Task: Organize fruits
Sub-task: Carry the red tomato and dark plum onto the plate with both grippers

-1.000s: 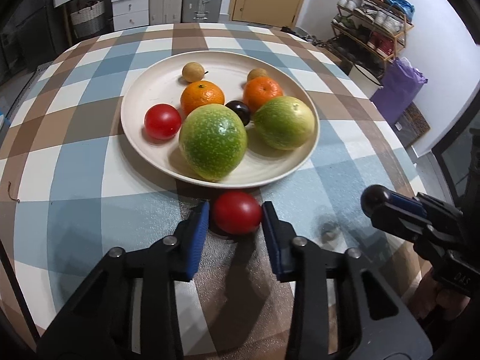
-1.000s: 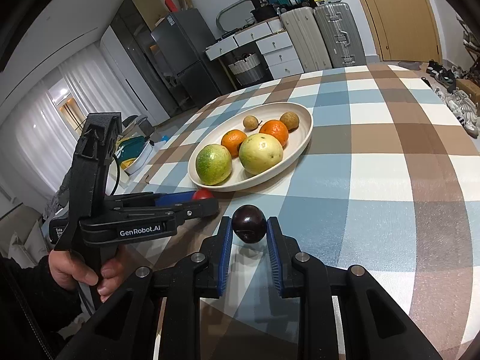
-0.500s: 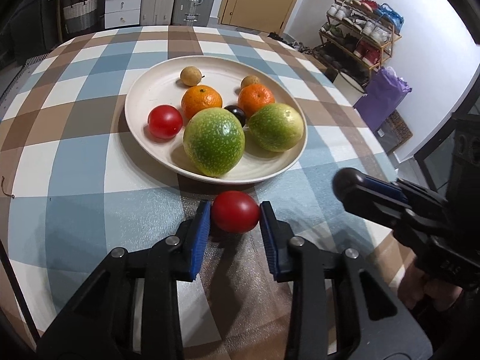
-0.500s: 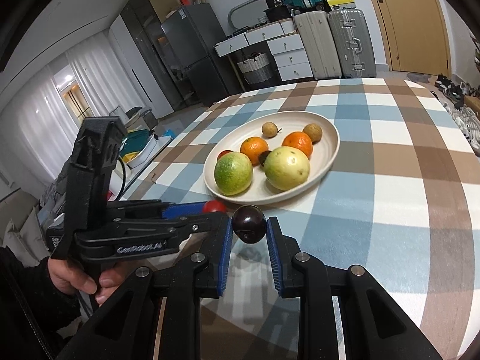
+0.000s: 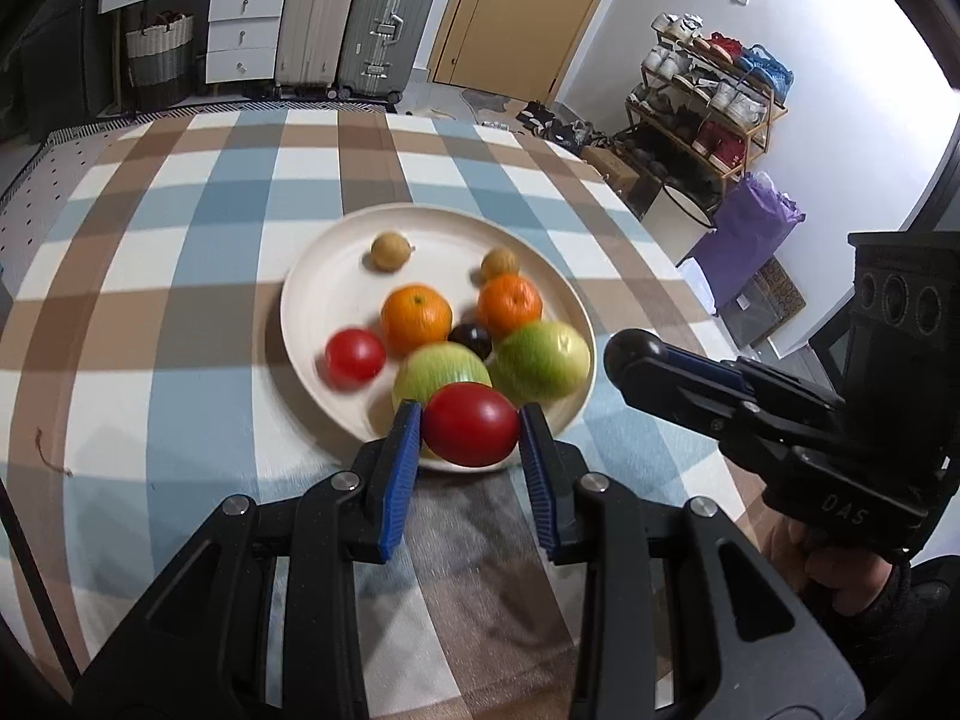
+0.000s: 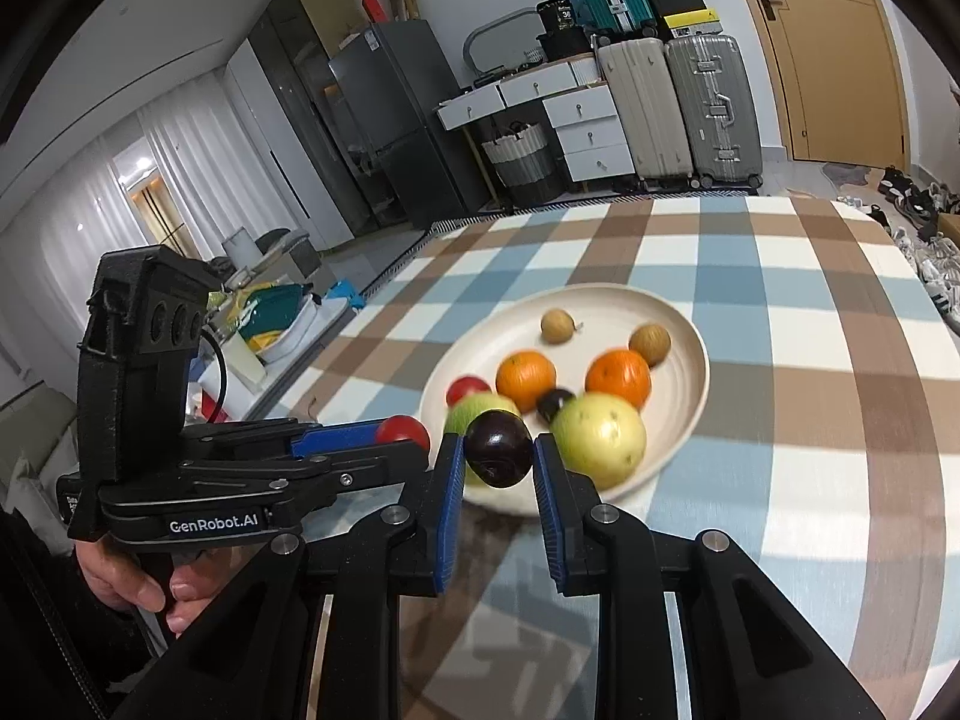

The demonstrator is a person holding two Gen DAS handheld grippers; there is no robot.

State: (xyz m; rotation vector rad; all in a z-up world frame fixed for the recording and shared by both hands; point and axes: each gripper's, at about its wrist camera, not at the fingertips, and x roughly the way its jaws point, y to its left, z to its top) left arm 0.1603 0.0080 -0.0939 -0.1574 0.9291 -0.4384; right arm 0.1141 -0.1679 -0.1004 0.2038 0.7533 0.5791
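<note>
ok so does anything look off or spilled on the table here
Nothing stands out. The plate sits flat on the checked tablecloth with its fruit inside the rim. The left gripper holds a red tomato; the right gripper holds a dark plum.

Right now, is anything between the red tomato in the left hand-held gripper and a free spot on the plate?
Yes. The green fruit at the plate's near rim sits directly behind the held tomato. Bare plate lies farther back left, around the small brown fruit.
</note>
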